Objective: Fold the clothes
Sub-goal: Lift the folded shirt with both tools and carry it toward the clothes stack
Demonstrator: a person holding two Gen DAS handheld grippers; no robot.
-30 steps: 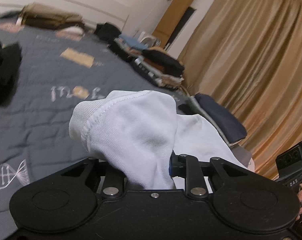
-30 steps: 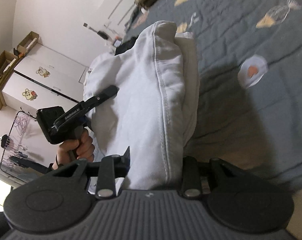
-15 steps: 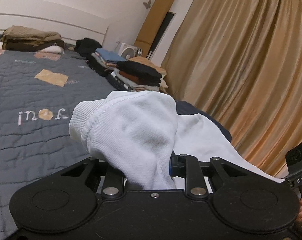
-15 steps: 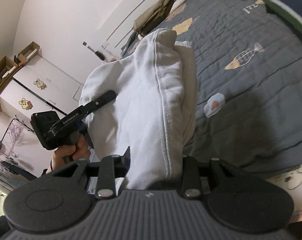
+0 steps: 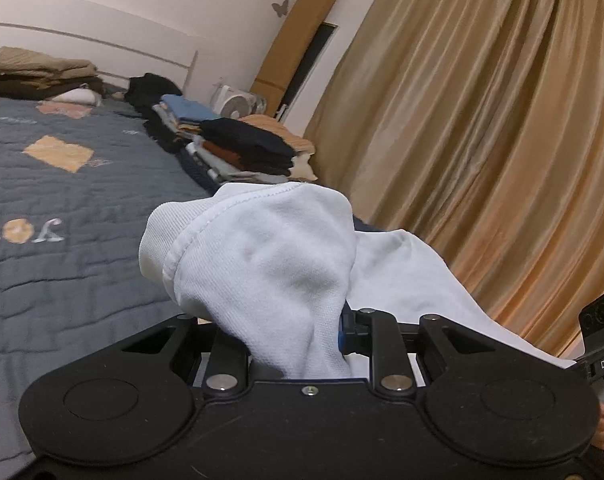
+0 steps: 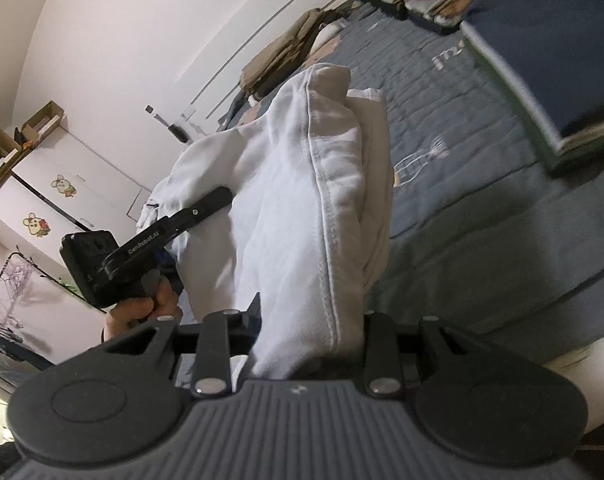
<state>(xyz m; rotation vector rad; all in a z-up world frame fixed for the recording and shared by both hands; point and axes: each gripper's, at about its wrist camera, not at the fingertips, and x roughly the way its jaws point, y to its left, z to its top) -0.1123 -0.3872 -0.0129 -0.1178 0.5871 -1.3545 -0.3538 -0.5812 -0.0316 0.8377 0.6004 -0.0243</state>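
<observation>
Left gripper (image 5: pixel 302 340) and right gripper (image 6: pixel 309 344) are each clamping a bunched corner of the white sweatshirt (image 6: pixel 302 200), which is hanging between them above the grey quilted bedspread (image 5: pixel 62 280). Risk: thick bunches are slipping out, or folded layers are sagging apart. Beyond, folded clothes stacks (image 5: pixel 246 152) are lining the bed edge; gold curtain (image 5: pixel 481 140) is closing off the far wall.

Gold curtain (image 5: pixel 481 128), white fan (image 5: pixel 238 106), wardrobe (image 6: pixel 58 196)
</observation>
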